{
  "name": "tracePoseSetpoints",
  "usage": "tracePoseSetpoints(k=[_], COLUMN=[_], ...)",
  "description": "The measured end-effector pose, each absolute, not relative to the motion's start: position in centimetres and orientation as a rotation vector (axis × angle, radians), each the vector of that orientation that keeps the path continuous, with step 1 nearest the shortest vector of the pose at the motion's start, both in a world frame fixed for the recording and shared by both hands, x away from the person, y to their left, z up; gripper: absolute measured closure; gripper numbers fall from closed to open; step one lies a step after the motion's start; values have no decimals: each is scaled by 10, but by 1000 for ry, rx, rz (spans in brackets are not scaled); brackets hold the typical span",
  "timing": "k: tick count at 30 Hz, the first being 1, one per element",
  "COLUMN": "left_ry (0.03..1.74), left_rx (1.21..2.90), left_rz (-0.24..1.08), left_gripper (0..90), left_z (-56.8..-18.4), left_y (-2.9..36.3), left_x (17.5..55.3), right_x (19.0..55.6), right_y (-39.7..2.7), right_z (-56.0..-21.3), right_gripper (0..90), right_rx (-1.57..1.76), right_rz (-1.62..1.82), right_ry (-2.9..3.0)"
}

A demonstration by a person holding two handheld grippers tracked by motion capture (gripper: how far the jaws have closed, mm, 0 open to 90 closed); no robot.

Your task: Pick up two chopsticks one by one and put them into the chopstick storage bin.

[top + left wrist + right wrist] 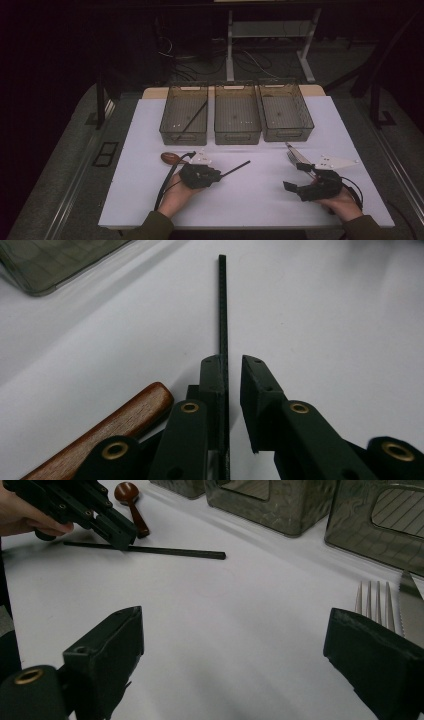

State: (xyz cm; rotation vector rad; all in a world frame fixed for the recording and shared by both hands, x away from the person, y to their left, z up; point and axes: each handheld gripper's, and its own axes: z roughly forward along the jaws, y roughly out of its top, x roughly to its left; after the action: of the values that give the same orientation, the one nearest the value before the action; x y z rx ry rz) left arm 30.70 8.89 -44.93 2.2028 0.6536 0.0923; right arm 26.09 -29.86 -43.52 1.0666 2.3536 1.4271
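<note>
A black chopstick lies on the white table, running from my left gripper toward the right. In the left gripper view the chopstick sits between the jaws of my left gripper, against the left pad, with a narrow gap to the right pad. A wooden spoon lies just left of that gripper, its handle beside the left jaw. My right gripper rests at the front right, and its jaws stand wide open with nothing between them. A fork and a knife lie by its right jaw.
Three smoky plastic bins stand in a row at the back of the table. The left bin holds another black chopstick. The table's front edge runs close to both hands.
</note>
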Motion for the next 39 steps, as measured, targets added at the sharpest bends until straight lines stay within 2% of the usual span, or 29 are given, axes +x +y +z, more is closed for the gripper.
tracePoseSetpoints(k=[12, 39], left_ry=[663, 627], left_rx=[2217, 2208], left_rz=[98, 93], left_gripper=[841, 856], left_z=[-453, -441], left_y=[87, 86], left_x=[308, 304], right_x=[261, 262], right_y=[-299, -298], right_z=[-435, -436], right_gripper=[85, 85], right_rx=[1066, 1057], right_rz=[1431, 1435], right_ry=[2355, 2358])
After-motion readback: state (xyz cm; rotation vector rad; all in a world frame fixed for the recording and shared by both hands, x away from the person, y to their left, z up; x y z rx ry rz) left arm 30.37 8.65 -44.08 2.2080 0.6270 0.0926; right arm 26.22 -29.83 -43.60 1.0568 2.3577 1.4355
